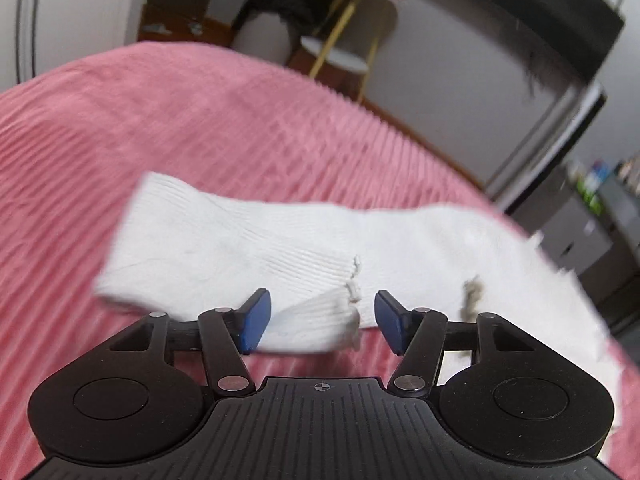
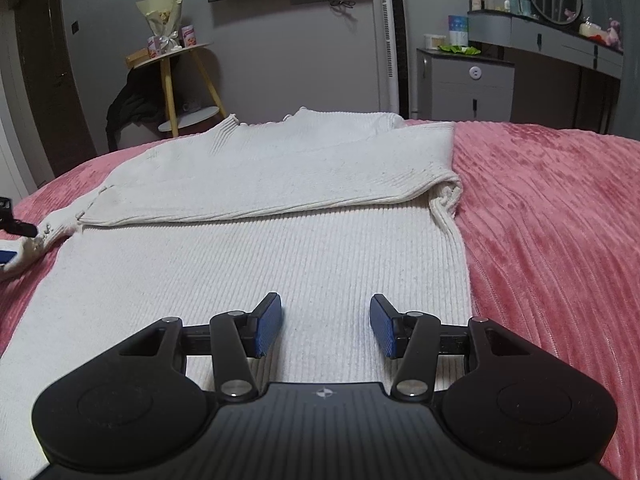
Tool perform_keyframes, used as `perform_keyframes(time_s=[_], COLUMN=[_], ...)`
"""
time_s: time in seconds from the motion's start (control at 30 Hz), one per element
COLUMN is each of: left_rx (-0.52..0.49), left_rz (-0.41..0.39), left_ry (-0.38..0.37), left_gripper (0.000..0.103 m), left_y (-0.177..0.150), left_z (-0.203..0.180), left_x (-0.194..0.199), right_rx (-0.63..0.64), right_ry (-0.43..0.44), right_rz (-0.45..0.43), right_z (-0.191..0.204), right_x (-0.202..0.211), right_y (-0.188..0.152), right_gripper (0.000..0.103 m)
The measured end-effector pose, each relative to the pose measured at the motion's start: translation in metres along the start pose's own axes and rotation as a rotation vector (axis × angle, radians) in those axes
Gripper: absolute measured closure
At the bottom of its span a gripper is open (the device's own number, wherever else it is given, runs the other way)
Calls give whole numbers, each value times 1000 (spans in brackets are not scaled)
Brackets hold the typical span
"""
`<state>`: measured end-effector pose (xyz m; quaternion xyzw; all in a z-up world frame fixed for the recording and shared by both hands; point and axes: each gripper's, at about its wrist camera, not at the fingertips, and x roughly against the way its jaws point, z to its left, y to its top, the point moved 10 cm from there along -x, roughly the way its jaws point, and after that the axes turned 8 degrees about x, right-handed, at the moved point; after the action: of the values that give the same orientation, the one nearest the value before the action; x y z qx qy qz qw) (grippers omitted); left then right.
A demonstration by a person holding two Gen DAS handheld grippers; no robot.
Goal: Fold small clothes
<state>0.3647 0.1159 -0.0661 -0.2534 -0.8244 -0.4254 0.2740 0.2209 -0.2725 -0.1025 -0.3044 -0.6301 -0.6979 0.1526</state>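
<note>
A cream knit sweater [image 2: 256, 248] lies flat on the pink ribbed bedspread [image 2: 552, 216]. Its right sleeve [image 2: 280, 176] is folded across the chest. Its left sleeve [image 1: 280, 240] stretches out sideways, and the ribbed cuff [image 1: 320, 320] sits between the open jaws of my left gripper [image 1: 316, 320]. The cuff touches the left pad; the jaws are not closed on it. My right gripper [image 2: 326, 326] is open and empty, hovering just above the sweater's lower body near the hem. The left gripper's tip shows at the far left edge of the right wrist view [image 2: 12, 240].
A round side table with yellow legs [image 2: 180, 80] and a dark garment [image 2: 128, 108] stand beyond the bed. A grey cabinet [image 2: 464, 88] and dresser [image 2: 560, 40] are at the back right. Bare pink bedspread lies to the sweater's right.
</note>
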Motion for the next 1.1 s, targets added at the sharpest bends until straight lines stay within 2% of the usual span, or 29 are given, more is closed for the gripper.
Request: perform_keyframes(time_s=[0.07, 0.13, 0.2, 0.3, 0.4, 0.6, 0.73, 0.93, 1.1], left_rx=[21, 37, 69, 227, 327, 243, 267, 160, 129], left_rz=[-74, -139, -116, -35, -35, -61, -85, -93, -67], left_ry=[28, 105, 143, 71, 64, 190, 227, 300, 300], left_gripper=[32, 28, 28, 30, 30, 30, 30, 30, 28], left_y=[6, 12, 13, 1, -7, -18, -18, -21, -25], left_z=[19, 40, 56, 75, 89, 101, 113, 114, 113], left_x=[27, 43, 44, 40, 38, 37, 42, 46, 48], right_rx=[-5, -4, 7, 21, 35, 80, 87, 127, 124], right_ry=[9, 17, 23, 21, 39, 113, 195, 245, 299], right_rz=[2, 1, -2, 2, -1, -7, 0, 22, 19], right_z=[-1, 2, 8, 15, 24, 60, 93, 134, 155], right_x=[-1, -1, -3, -4, 1, -2, -11, -24, -26], right_y=[1, 4, 6, 6, 10, 23, 27, 24, 35], right_gripper=[54, 54, 54, 53, 53, 54, 56, 58, 59])
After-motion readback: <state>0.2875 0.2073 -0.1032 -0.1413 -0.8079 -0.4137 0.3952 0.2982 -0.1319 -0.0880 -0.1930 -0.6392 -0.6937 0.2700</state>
